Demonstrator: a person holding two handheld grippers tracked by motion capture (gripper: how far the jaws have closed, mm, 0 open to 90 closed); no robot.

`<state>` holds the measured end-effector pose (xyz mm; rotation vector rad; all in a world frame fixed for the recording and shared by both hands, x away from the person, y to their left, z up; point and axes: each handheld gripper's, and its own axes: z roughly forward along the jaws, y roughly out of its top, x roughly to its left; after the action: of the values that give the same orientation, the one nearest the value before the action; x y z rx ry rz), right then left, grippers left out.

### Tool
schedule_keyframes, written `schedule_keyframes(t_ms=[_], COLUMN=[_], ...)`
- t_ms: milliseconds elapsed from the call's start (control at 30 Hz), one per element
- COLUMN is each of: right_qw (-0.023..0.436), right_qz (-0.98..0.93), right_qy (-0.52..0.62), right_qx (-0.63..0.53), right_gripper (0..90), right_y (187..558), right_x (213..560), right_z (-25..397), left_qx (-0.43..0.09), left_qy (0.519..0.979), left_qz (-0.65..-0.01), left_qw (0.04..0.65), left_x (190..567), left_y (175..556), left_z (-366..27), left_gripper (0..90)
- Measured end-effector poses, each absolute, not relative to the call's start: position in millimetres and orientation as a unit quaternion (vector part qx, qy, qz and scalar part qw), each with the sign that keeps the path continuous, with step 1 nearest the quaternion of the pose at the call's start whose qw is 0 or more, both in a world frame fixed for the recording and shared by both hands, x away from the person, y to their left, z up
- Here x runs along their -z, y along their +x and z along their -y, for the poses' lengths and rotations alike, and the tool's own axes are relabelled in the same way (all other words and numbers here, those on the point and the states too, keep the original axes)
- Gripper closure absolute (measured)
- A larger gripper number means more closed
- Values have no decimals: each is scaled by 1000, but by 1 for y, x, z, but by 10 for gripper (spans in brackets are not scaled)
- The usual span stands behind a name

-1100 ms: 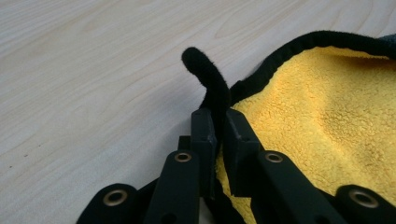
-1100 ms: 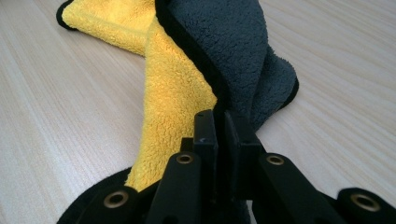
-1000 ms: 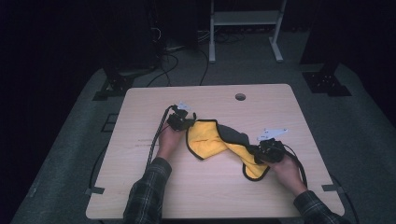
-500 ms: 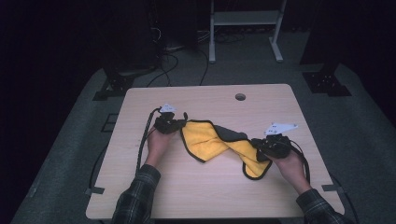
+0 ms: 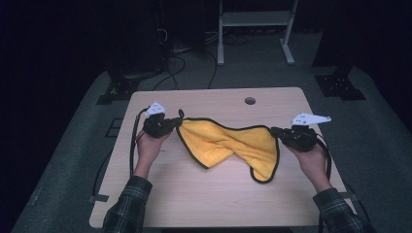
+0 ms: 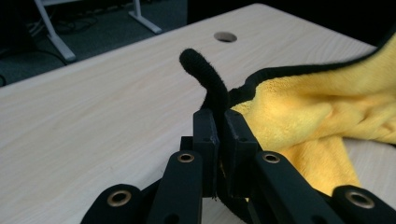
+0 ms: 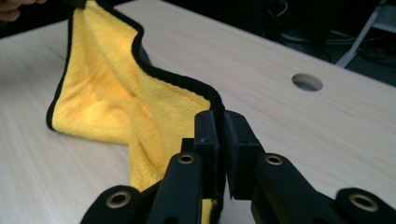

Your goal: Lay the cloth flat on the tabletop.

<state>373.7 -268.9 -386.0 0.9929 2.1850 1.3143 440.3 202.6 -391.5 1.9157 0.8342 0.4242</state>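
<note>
Looking down from the high view, a yellow microfibre cloth with black edging (image 5: 228,145) hangs stretched between the two grippers over the pale wooden table (image 5: 204,194). The left gripper (image 5: 167,125) pinches one corner near the table's left edge, and the right gripper (image 5: 282,133) pinches the opposite corner toward the right. The upper hem runs fairly taut between them, while the lower part sags in two folded lobes that rest on the wood.

In the left gripper view, the jaws stand closed on the cloth's black hem, with a short black loop (image 6: 205,74) curling up above them and yellow pile spilling off to the right.

In the right gripper view, the jaws are likewise clamped narrow on the black border, the cloth (image 7: 121,102) trailing away toward the other hand (image 7: 14,5).

Judging by this, the corners are secured and the cloth spread apart; flattening or folding it seems yet to come.
</note>
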Motion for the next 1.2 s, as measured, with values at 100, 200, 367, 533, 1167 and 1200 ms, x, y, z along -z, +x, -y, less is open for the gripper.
schedule_keyframes(t_ms=[100,200,367,533,1167,1200], right_qw=[205,211,222,239,299,298], right_qz=[-774,-767,-754,-749,-727,-725], right_qy=[358,359,350,335,333,335], right_qx=[-479,-488,-509,-519,-521,-522], right_gripper=[837,838,839,840,842,842], right_y=[375,375,369,367,412,415], right_x=[380,372,353,335,280,278], right_z=[273,276,280,277,269,269], left_qx=[-179,-175,-179,-206,-263,-264], left_qy=[782,764,761,754,721,722], left_qz=[-342,-349,-339,-322,-318,-318], left_qw=[489,513,524,535,556,556], left_x=[385,375,363,338,284,283], left_y=[437,431,420,409,445,449], left_z=[-209,-221,-229,-230,-225,-225], left_gripper=[845,845,845,845,849,850])
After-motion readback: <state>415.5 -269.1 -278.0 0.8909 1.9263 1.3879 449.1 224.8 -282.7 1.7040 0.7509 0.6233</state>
